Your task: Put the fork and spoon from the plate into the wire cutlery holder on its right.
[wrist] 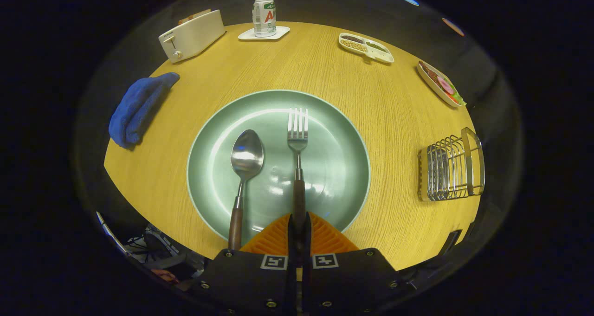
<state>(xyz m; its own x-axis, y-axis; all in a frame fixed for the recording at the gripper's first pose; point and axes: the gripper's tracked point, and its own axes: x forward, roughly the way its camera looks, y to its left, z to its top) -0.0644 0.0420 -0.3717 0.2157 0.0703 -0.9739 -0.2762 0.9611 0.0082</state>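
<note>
Your fingers (299,228) are clamped on the fork (298,167) handle; fork and spoon (244,167) lie on the green plate (334,177). The wire cutlery holder (452,167) stands right of it on the wooden surface (278,65), with a toaster (191,35) and blue cloth (139,107) beyond.

The gripper (299,223) has both fingers pressed together on the dark wooden handle of the steel fork (297,139), lying on the round pale-green plate (343,167) beside the wooden-handled steel spoon (246,157); the wire cutlery holder (452,167) stands apart on the yellow wooden table (394,112)

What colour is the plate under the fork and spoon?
Pale green, in the gripper view: plate.
</note>
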